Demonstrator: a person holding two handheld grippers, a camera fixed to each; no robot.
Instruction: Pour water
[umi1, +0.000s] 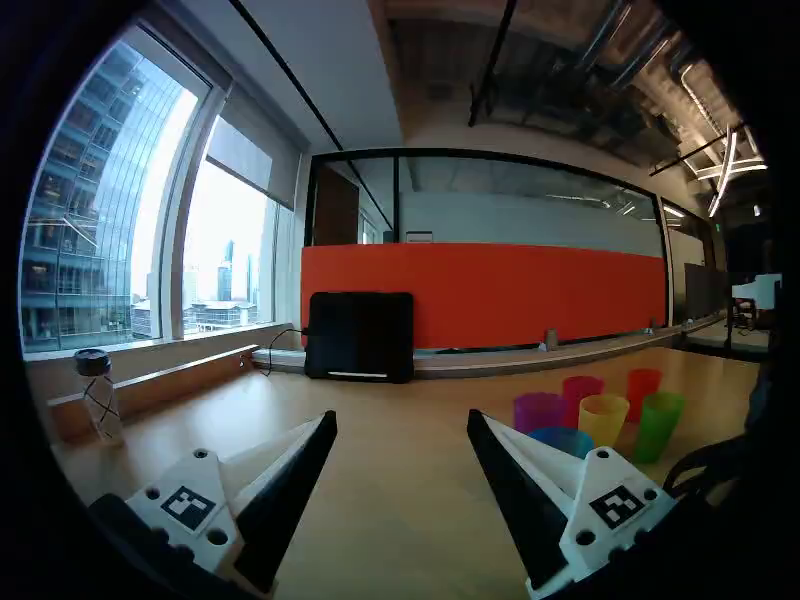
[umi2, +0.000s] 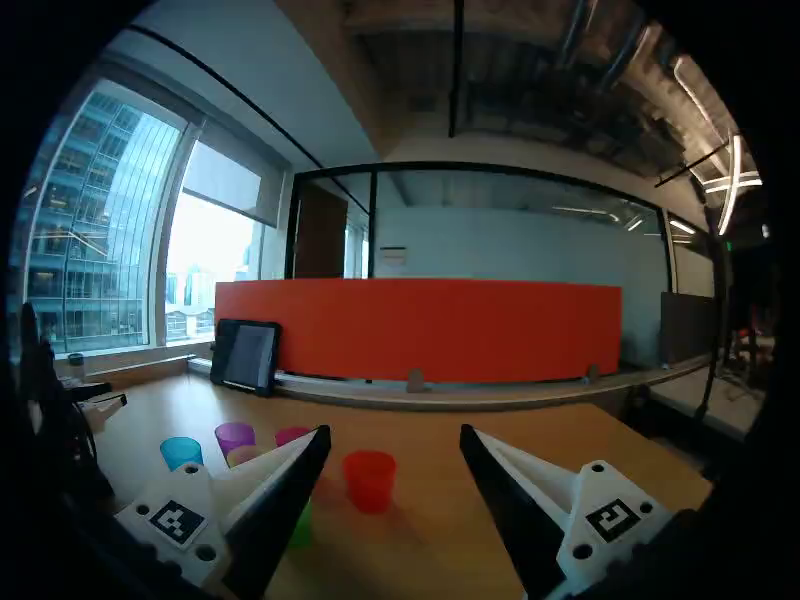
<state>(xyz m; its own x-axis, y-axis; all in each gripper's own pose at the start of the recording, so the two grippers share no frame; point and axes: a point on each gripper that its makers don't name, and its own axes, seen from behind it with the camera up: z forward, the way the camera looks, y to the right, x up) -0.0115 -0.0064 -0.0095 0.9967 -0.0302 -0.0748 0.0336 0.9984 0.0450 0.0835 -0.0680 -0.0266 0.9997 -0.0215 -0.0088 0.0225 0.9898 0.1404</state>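
Wooden table (umi1: 400, 520) meets an orange partition (umi1: 480, 295) beside tall windows (umi1: 100, 220). The left gripper (umi1: 401, 415) and right gripper (umi2: 395, 430) gape wide, empty. Sign (umi1: 419, 237) on glass unreadable.

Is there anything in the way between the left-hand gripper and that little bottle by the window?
Nothing visible does. Only bare table lies between the open left gripper and the bottle near the window ledge. The coloured cups cluster on the other side, off that path.

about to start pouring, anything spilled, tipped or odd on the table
Nothing stands out. The coloured cups stand upright in a cluster, the bottle is upright with its cap on, and the table looks dry.
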